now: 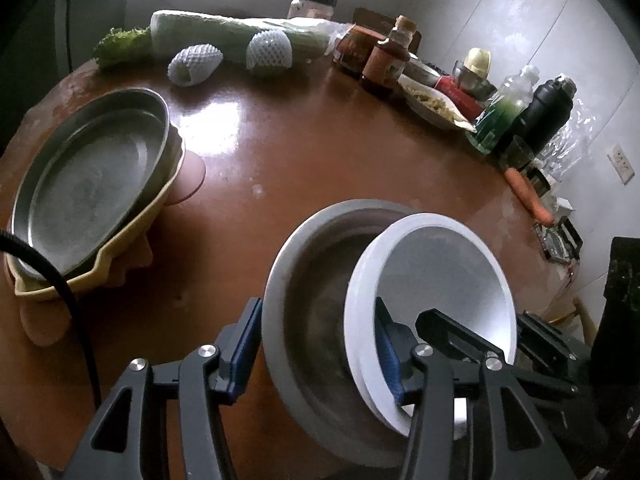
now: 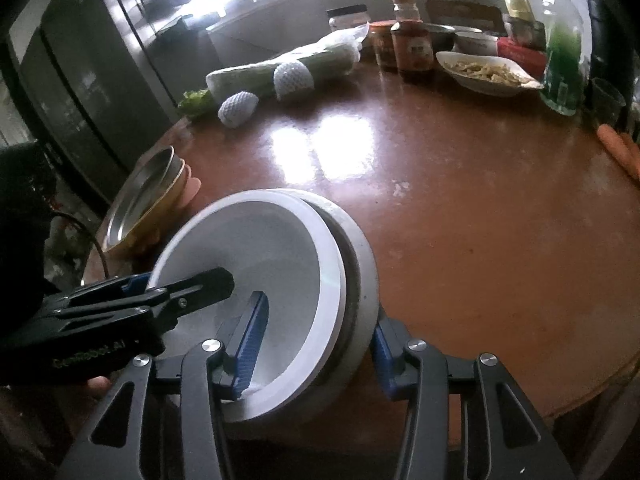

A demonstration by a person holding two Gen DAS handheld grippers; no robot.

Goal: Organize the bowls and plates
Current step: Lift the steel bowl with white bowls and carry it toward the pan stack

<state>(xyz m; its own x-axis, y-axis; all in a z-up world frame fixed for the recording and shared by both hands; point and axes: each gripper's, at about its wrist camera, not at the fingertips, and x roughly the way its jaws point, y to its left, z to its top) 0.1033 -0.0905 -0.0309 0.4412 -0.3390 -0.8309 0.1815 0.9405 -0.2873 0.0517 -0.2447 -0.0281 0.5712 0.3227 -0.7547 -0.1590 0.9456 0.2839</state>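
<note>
A white bowl [image 1: 440, 280] [image 2: 256, 248] lies tilted inside a larger grey metal bowl [image 1: 316, 272] [image 2: 360, 264] near the table's front edge. My left gripper [image 1: 316, 320] [image 2: 180, 280] straddles their near rims, one pad just outside the grey bowl and the other inside the white bowl; a slight gap shows, so it is open. My right gripper [image 2: 320, 320] [image 1: 480, 320] straddles the opposite side, its pads pressing the white bowl's inner wall and the grey bowl's outer rim. A metal plate [image 1: 92, 184] [image 2: 140, 200] rests in a yellow dish [image 1: 120, 248] to the left.
Pink mats [image 1: 192, 168] lie under the yellow dish. Along the brown table's [image 1: 300, 140] far side stand jars, bottles [image 1: 388, 56], a dish of food [image 2: 484, 72], wrapped greens [image 1: 224, 32], foam-netted fruit [image 1: 196, 64] and a carrot [image 1: 528, 196]. A black cable [image 1: 60, 280] crosses the dish.
</note>
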